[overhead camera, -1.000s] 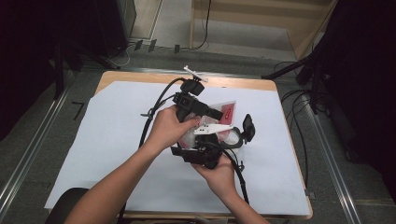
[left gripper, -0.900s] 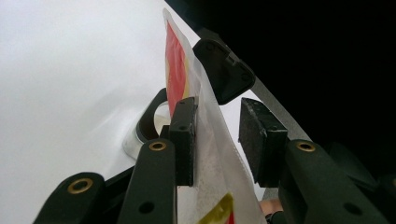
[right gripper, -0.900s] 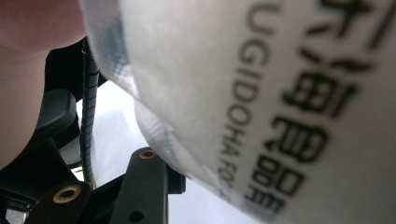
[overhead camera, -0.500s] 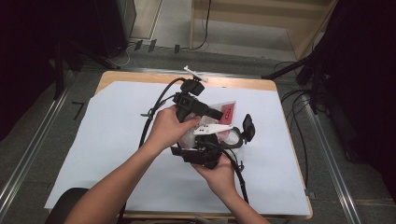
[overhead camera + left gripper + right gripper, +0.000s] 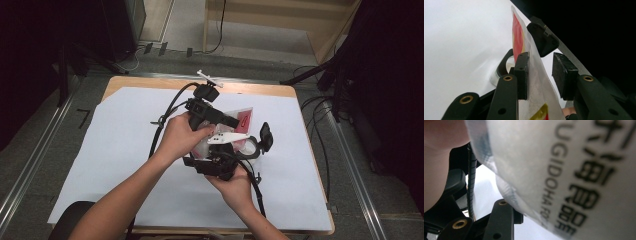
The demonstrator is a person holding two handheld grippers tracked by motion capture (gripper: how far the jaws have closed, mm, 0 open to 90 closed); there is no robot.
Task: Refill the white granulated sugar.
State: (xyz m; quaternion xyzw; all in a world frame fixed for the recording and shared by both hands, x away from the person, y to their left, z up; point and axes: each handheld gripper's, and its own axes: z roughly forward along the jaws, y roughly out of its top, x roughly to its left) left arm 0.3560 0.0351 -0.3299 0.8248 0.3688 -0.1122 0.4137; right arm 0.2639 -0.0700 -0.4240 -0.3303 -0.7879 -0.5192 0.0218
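Observation:
A clear plastic bag (image 5: 239, 114) with a red label and black print is held up over the middle of the table between both hands. My left gripper (image 5: 232, 121) reaches in from the left. In the left gripper view the bag (image 5: 536, 82) stands between its jaws (image 5: 540, 62), resting against the left pad (image 5: 522, 72), with a gap to the right pad. My right gripper (image 5: 222, 150) sits just below the bag, in the nearer hand. In the right gripper view the bag (image 5: 574, 170) lies close over the jaws. One finger (image 5: 501, 220) shows and the other is hidden.
A black ring-shaped object (image 5: 248, 148) with a raised black flap (image 5: 265, 135) lies on the white sheet (image 5: 110, 150) right of the grippers. A small white tool (image 5: 209, 79) rests at the far table edge. Black cables trail from both grippers.

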